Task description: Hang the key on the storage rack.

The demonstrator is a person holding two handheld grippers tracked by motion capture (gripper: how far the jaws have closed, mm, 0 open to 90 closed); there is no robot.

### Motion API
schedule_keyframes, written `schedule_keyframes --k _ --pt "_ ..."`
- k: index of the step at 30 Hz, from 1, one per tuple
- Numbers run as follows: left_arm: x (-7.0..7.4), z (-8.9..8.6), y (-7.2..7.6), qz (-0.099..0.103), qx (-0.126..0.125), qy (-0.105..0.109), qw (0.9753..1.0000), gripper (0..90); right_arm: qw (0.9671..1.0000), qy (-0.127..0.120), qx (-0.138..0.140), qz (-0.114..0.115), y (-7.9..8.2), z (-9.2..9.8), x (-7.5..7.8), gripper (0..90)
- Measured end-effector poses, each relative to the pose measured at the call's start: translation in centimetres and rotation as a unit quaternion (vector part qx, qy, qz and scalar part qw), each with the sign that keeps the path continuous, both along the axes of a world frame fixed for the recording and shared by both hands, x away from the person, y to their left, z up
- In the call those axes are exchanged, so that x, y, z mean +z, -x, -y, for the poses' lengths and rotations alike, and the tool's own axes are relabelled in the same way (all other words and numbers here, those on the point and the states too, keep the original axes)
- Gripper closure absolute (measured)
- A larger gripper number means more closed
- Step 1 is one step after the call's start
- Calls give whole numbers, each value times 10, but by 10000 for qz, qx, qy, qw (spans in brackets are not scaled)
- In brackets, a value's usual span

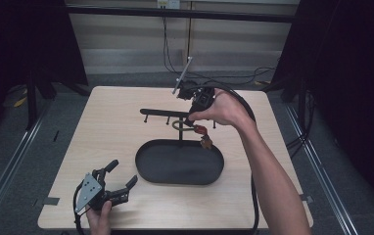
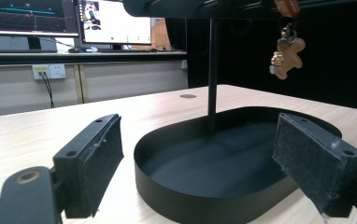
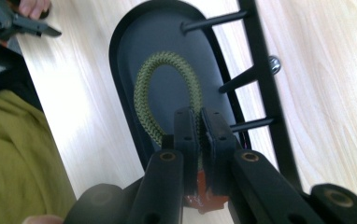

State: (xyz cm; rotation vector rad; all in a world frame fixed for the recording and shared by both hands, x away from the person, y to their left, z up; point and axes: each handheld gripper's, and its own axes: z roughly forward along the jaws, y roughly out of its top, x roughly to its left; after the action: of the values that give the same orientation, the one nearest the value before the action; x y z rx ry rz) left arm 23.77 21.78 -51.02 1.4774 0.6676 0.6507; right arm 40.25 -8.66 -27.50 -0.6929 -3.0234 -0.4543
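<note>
While the right hand works at the rack, the scene sorts from largest to smallest like this:

Desk (image 1: 116,127): light wood, carrying everything; the stand sits near its middle, slightly toward the far edge.

Tray (image 1: 180,169): black oval base of the stand, shallow-walled, nothing lying in it as far as the left gripper view shows.

Hook rack (image 1: 168,113): black crossbar on a thin post rising from the tray, with short pegs along it; the pegs look bare.

Right gripper (image 3: 199,135): held above the rack's right part, jaws pressed together on the keychain at the base of its loop.

Left gripper (image 1: 119,181): resting near the desk's front left corner, jaws spread wide and holding nothing, pointed at the tray.

Keychain (image 1: 200,131): an olive braided cord loop (image 3: 144,93), a red tab and a small gingerbread-man charm (image 2: 286,56); the charm dangles below the crossbar, above the tray's right end.

Progress: judging from this, the keychain is picked up and brought to the rack, but the right gripper view shows the loop beside the pegs and not yet over any of them. Threading the loop onto a peg and letting go appear to be what is left.
</note>
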Motion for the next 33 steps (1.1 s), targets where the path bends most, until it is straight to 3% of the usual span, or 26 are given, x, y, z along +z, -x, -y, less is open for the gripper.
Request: schedule_keyframes --k 13,33 --pt "0 0 0 8 -8 -12 10000 156 9996 124 -226 84 -7 4 -5 852" --pt "0 -1 0 8 -14 -37 10000 156 9992 -78 -391 66 -11 12 -7 812"
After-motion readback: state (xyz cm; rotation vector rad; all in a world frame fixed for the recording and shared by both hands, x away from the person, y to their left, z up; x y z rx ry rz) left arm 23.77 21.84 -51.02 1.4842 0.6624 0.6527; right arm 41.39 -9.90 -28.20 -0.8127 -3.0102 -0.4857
